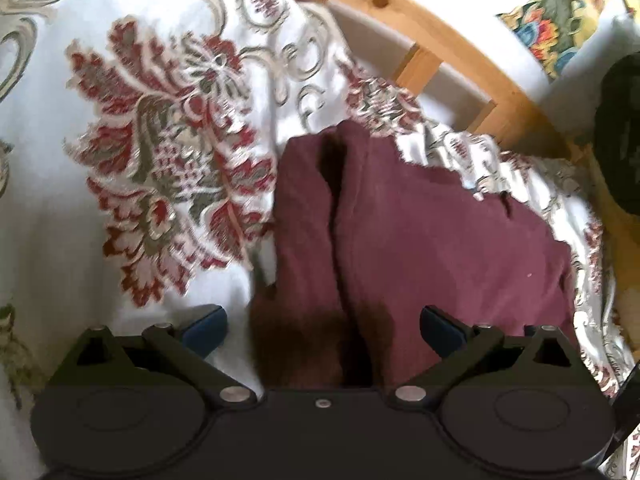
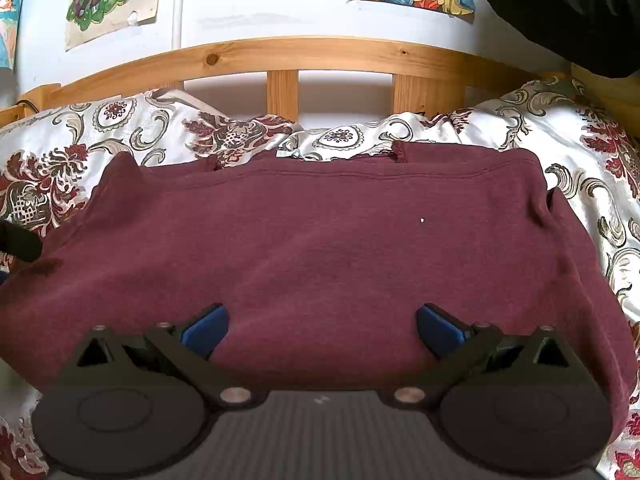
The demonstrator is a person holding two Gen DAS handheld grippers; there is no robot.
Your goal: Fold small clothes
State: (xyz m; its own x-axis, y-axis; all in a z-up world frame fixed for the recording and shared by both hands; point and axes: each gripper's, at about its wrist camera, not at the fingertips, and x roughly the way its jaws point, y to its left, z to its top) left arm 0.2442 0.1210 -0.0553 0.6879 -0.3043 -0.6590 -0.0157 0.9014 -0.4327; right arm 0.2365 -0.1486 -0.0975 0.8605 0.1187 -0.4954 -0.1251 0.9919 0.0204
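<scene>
The dark maroon knit garment point(image 2: 320, 248) lies spread flat on the floral-patterned bedspread point(image 2: 580, 152), its far hem near the wooden bed frame point(image 2: 280, 54), ready for folding. The left gripper point(image 1: 322, 330) straddles a raised fold, fingers spread. The right gripper point(image 2: 322, 330) hovers mid-garment, fingers spread, gripping nothing.

Left view blurred; garment point(image 2: 320, 248) near edge hidden.

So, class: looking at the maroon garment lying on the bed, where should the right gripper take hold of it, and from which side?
Probably the near edge of the maroon garment. It lies spread flat on the patterned bedspread, with that edge just below the open right gripper, so come in low from the near side and pinch the edge. The far hem lies by the wooden headboard, a longer reach.
</scene>
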